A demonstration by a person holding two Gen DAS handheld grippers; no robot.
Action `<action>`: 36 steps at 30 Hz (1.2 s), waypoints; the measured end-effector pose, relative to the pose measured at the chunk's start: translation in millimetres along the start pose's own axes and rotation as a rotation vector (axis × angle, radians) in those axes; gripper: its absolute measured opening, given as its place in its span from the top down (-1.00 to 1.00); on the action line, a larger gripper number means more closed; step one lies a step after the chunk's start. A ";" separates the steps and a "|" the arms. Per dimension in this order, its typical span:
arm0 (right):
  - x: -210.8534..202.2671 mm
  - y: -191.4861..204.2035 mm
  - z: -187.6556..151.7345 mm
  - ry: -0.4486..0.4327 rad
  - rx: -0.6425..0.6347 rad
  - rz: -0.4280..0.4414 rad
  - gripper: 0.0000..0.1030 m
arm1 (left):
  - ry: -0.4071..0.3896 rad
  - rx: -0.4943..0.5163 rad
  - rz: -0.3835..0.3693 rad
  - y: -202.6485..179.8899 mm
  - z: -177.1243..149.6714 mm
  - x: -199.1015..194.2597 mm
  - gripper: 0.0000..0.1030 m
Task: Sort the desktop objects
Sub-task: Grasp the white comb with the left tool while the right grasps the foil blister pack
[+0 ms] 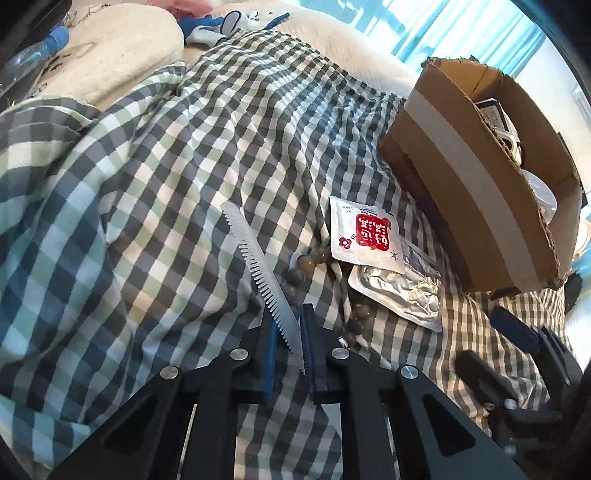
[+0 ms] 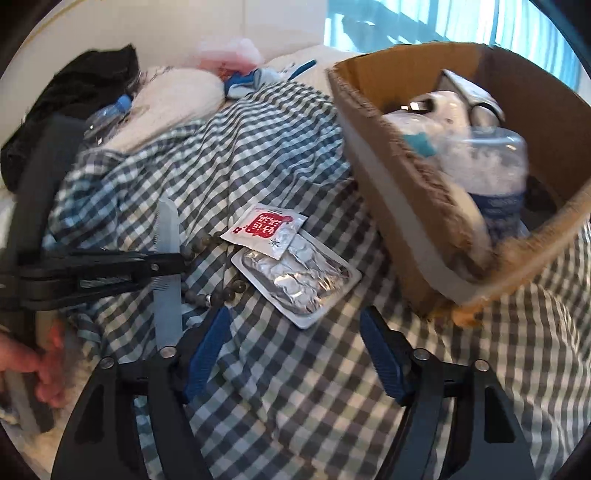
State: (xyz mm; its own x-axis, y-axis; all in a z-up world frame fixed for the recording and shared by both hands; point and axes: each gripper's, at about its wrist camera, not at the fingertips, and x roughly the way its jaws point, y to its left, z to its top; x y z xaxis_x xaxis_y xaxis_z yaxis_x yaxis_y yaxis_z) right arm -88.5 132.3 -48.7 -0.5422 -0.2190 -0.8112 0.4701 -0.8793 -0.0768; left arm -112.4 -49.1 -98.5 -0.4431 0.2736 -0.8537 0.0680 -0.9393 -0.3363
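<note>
Left gripper (image 1: 287,325) clamps comb (image 1: 255,266) – right gripper (image 2: 291,332) spread

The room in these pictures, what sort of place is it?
Most likely a bedroom, with sorting done on a bed. A rumpled checked sheet covers the soft surface, a white pillow lies at its far end, and a curtained window lets in daylight behind the cardboard box.

a bed covered by a rumpled checked cloth (image 1: 207,155) carries everything. on the cloth lie a string of grey beads (image 1: 295,275), a white sachet with red print (image 1: 364,236) overlapping a foil blister pack (image 1: 402,291), and a cardboard box (image 1: 476,192). a white pillow (image 1: 110,55) lies at the far end.
</note>
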 end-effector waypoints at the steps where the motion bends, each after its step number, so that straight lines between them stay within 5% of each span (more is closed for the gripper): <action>1: 5.2 4.5 2.9 0.000 -0.041 -0.006 -0.60 | -0.003 -0.003 -0.001 1.4 0.6 -2.0 0.75; 11: 56.7 22.7 16.8 0.066 -0.221 -0.022 -0.71 | 0.044 -0.012 0.002 1.6 7.2 21.0 0.72; 21: 83.8 10.1 30.0 0.086 -0.142 -0.005 -0.66 | 0.038 0.027 0.039 -4.5 6.7 28.2 0.74; 27: 58.6 -8.4 24.0 0.060 -0.038 0.045 0.00 | 0.041 0.015 0.036 -2.7 8.7 30.5 0.73; 29: 47.7 -15.9 22.9 0.039 0.005 0.040 0.57 | 0.034 -0.003 0.023 -0.3 10.0 29.7 0.73; 32: 39.0 -25.7 24.1 0.027 0.059 0.030 0.82 | 0.032 -0.028 0.005 3.7 10.6 27.2 0.73; 36: 38.1 -22.0 27.0 0.023 0.066 0.042 0.82 | 0.027 -0.031 0.003 5.1 10.1 25.8 0.73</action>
State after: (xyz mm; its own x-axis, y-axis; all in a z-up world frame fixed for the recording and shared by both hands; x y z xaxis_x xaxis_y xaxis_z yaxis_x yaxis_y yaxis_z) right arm -138.3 131.8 -62.3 -0.5062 -0.2468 -0.8263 0.4446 -0.8957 -0.0049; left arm -132.6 -48.8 -118.2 -0.4190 0.2766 -0.8648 0.0971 -0.9334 -0.3456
